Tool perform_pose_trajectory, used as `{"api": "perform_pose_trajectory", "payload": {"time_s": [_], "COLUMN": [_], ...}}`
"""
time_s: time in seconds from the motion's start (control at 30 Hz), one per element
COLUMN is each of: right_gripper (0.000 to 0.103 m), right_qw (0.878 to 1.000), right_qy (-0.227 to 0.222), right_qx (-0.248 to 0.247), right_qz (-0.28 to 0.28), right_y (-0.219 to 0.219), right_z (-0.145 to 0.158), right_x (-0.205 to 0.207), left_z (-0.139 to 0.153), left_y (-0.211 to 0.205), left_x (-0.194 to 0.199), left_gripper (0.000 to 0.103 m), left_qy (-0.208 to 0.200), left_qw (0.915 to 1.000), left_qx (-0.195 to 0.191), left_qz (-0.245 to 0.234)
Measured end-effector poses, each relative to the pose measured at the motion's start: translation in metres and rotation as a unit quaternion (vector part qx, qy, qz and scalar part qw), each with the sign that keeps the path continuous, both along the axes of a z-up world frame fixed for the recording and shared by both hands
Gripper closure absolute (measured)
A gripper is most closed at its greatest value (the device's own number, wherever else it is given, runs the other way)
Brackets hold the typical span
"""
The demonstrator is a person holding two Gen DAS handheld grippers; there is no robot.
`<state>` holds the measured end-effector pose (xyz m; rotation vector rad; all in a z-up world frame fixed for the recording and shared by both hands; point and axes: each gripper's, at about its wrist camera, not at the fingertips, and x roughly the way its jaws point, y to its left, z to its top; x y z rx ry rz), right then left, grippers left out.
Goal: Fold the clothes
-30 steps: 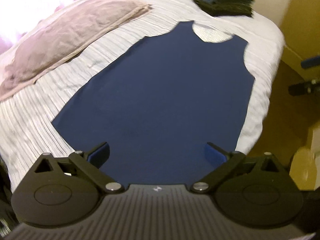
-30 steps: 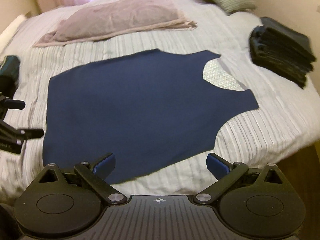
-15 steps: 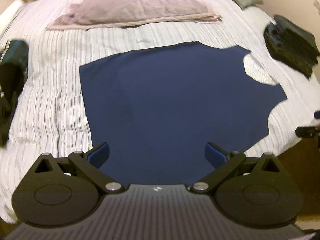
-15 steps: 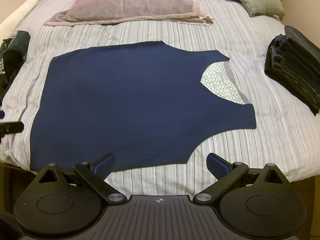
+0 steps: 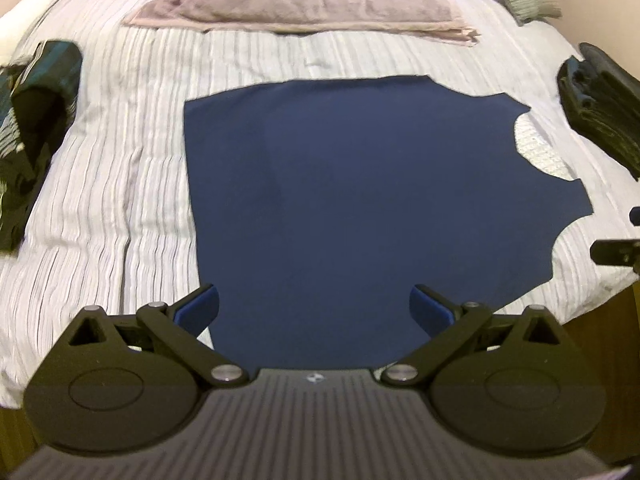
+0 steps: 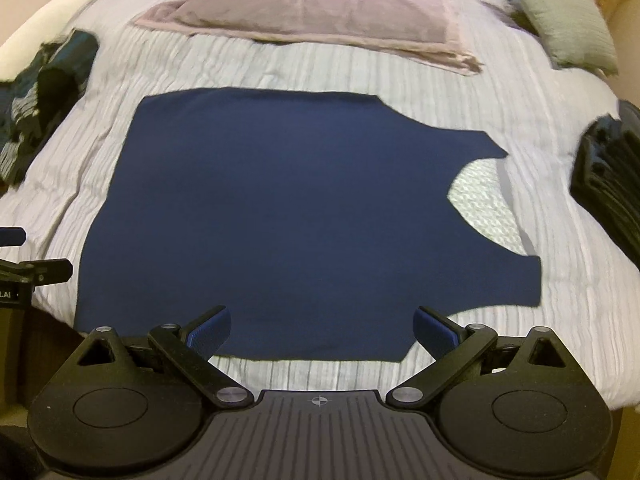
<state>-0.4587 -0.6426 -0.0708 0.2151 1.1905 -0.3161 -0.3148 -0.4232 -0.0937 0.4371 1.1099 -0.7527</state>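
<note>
Left wrist view: the navy sleeveless top (image 5: 360, 200) lies flat mid-frame, neckline toward the right, above the left tongs (image 5: 314, 312), which gape wide, holding nothing. Right wrist view: the top (image 6: 300, 220) fills the centre beyond the right tongs (image 6: 322, 326), spread apart, empty. The striped bed (image 6: 400, 76) carries a pink pillow (image 6: 320, 8) at the top and a dark folded stack (image 6: 608, 184) at the right edge.

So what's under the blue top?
The blue top lies flat on the striped bedspread. At the neck hole a pale patterned lining shows. Whatever else lies beneath is covered.
</note>
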Motion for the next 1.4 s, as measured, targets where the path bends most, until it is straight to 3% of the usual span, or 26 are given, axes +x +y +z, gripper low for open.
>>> {"api": "perform_pose_trajectory", "payload": {"time_s": [0.3, 0.63, 1.0, 1.4], "right_gripper": [0.003, 0.003, 0.003, 0.003], "right_qw": [1.000, 1.000, 0.999, 0.999], "right_qy": [0.005, 0.012, 0.044, 0.031], "right_qx": [-0.005, -0.005, 0.018, 0.011], "right_qz": [0.029, -0.007, -0.003, -0.017], "right_y": [0.002, -0.013, -0.010, -0.021], "right_z": [-0.006, -0.007, -0.029, -0.028], "right_x": [0.016, 0.001, -0.025, -0.030], "left_z": [-0.005, -0.003, -0.015, -0.016], "left_y": [0.016, -0.002, -0.007, -0.015], "left_x": [0.002, -0.002, -0.016, -0.027], "left_gripper": [0.003, 0.003, 0.003, 0.003], "left_qy": [0.013, 0.008, 0.026, 0.027], "left_qw": [0.9992, 0.9999, 0.9991, 0.9987], "left_qx": [0.006, 0.011, 0.032, 0.040], "left_qz": [0.038, 0.003, -0.009, -0.015]}}
